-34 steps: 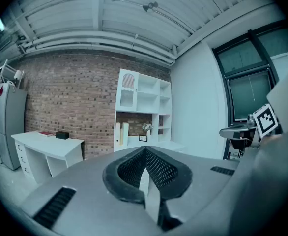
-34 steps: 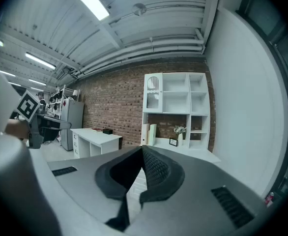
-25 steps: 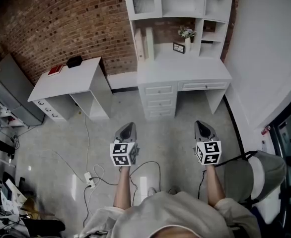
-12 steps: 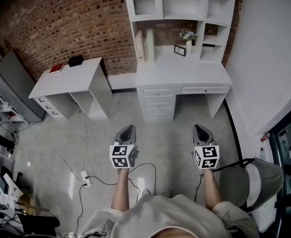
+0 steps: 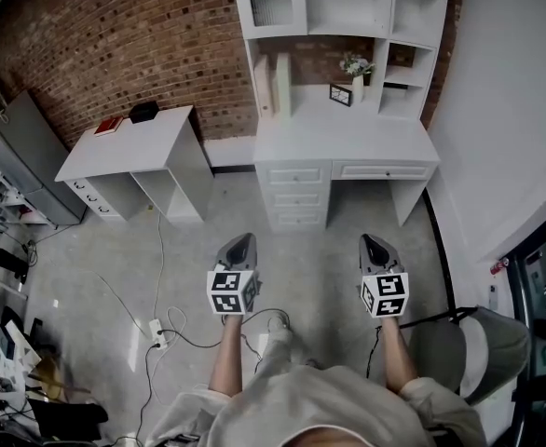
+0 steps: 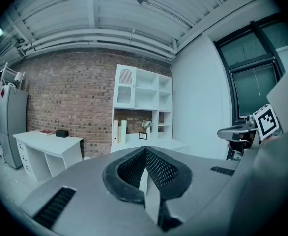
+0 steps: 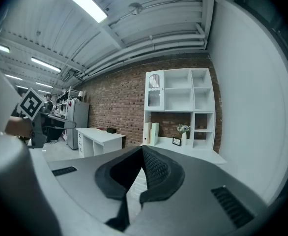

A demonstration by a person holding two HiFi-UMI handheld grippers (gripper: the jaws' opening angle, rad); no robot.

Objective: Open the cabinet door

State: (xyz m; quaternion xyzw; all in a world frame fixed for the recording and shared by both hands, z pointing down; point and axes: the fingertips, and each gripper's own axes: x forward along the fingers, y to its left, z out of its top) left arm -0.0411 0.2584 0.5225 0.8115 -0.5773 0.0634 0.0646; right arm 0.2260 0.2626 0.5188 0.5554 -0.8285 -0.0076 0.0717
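Observation:
The white desk with a shelf hutch (image 5: 343, 138) stands against the brick wall. Its cabinet door (image 5: 273, 3), a glazed panel with an arched top, is closed at the hutch's upper left. The door also shows in the left gripper view (image 6: 126, 87) and the right gripper view (image 7: 155, 91). My left gripper (image 5: 240, 242) and right gripper (image 5: 371, 240) are held side by side over the floor, well short of the desk and pointing at it. Both are shut with nothing between the jaws, as seen at the left gripper (image 6: 145, 149) and the right gripper (image 7: 142, 147).
A low white side desk (image 5: 133, 142) stands left of the hutch, and a grey fridge (image 5: 26, 156) stands further left. Cables and a power strip (image 5: 156, 329) lie on the floor at my left. A grey chair (image 5: 483, 343) is at my right, by the white wall.
Both grippers have moved a little forward toward the desk, still shut and side by side. The chair at the right has shifted in view.

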